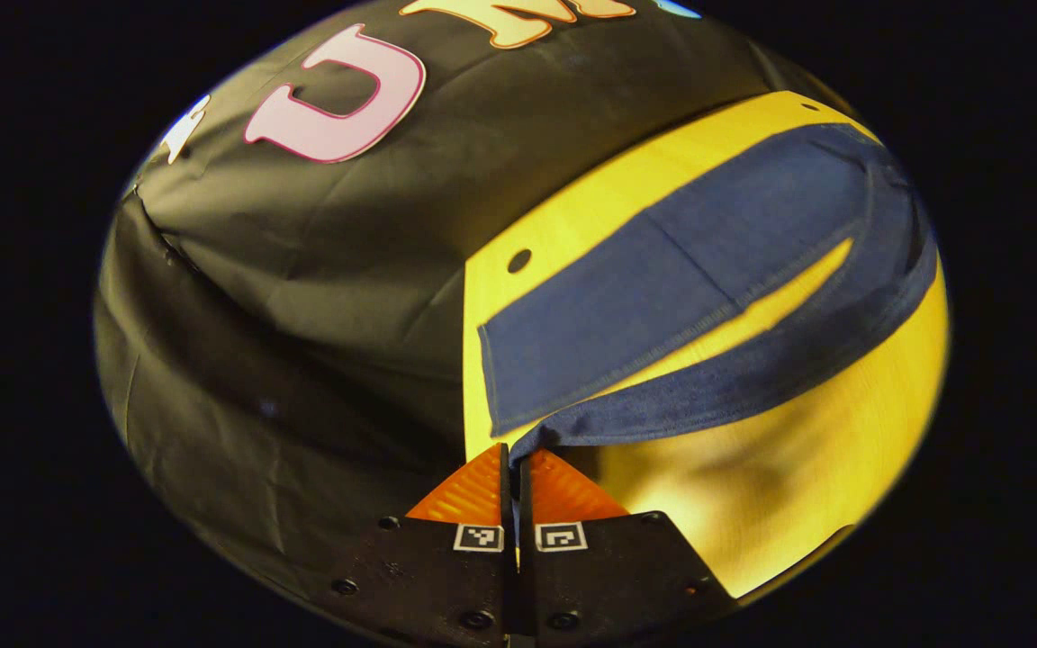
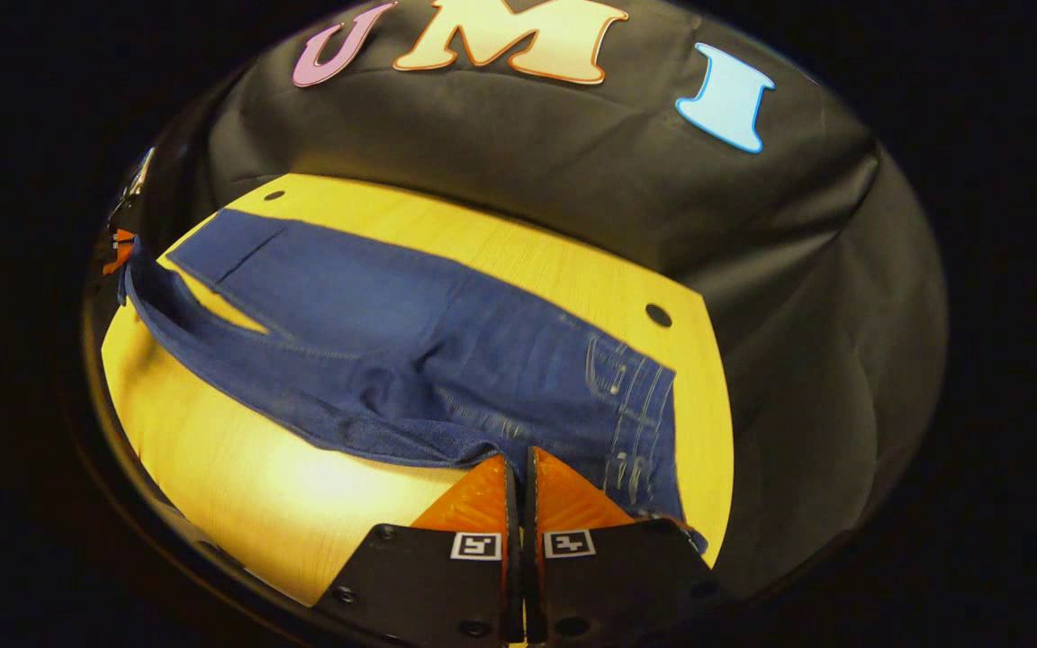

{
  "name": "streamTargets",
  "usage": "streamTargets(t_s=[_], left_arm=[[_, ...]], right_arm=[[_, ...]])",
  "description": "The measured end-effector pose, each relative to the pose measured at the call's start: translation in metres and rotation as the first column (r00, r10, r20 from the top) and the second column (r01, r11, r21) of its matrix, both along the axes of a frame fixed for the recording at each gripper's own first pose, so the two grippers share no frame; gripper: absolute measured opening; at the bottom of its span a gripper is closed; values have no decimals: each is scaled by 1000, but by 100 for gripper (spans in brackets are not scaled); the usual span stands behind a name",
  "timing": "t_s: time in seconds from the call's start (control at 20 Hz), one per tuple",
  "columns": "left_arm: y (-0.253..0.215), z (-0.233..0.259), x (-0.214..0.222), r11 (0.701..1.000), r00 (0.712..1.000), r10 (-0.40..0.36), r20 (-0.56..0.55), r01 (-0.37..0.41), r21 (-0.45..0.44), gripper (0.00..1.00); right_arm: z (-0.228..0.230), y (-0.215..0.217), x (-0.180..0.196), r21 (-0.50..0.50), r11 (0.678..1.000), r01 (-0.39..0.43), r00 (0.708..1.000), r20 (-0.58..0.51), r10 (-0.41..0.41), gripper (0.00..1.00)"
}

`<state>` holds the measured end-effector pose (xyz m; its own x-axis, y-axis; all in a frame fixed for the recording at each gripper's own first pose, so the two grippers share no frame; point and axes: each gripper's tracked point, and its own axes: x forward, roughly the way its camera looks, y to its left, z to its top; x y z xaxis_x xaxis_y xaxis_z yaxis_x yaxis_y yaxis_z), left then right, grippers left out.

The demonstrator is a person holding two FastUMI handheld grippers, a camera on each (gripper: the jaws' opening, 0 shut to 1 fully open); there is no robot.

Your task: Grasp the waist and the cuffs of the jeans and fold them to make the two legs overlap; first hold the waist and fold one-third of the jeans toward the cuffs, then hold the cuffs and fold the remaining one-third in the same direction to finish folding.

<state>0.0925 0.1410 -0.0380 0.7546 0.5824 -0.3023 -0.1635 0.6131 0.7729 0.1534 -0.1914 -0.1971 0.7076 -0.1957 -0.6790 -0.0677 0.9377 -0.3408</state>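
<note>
Blue jeans [image 1: 662,270] lie lengthwise on a yellow wooden table [image 1: 752,486]. My left gripper [image 1: 513,450] is shut on the cuff of the near leg, which is raised off the table and arcs away to the right; the far leg lies flat. In the right gripper view the jeans [image 2: 410,342] stretch from the cuffs at far left to the waist at right. My right gripper [image 2: 518,459] is shut on the near edge of the waist, beside the back pocket [image 2: 626,387]. The left gripper [image 2: 120,250] shows small at the far left, holding the cuff.
The table [image 2: 257,468] has bare wood in front of the jeans and small round holes [image 2: 658,315] near its far corners. Black cloth walls close in behind and beside the table. The table's left end [image 1: 473,360] drops off just past the cuffs.
</note>
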Motion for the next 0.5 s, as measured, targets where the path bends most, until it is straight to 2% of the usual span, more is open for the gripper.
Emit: streamTargets(t_s=[0.1,0.3,0.4,0.45,0.5], left_arm=[[8,17,40,1000,1000,14,22,-14,19,0],[29,22,118,998,998,57,41,-57,-1,0],[34,20,153,998,997,65,50,-66,19,0],[37,11,165,997,996,77,46,-78,23,0],[36,2,178,996,995,87,47,-88,15,0]], right_arm=[[8,-1,25,16,999,30,999,42,-31,3],[6,-9,89,49,997,60,993,103,-64,3],[-6,-13,123,75,993,91,984,146,-101,0],[-20,-15,137,101,988,113,981,147,-127,5],[-35,-15,148,132,982,132,979,136,-150,2]])
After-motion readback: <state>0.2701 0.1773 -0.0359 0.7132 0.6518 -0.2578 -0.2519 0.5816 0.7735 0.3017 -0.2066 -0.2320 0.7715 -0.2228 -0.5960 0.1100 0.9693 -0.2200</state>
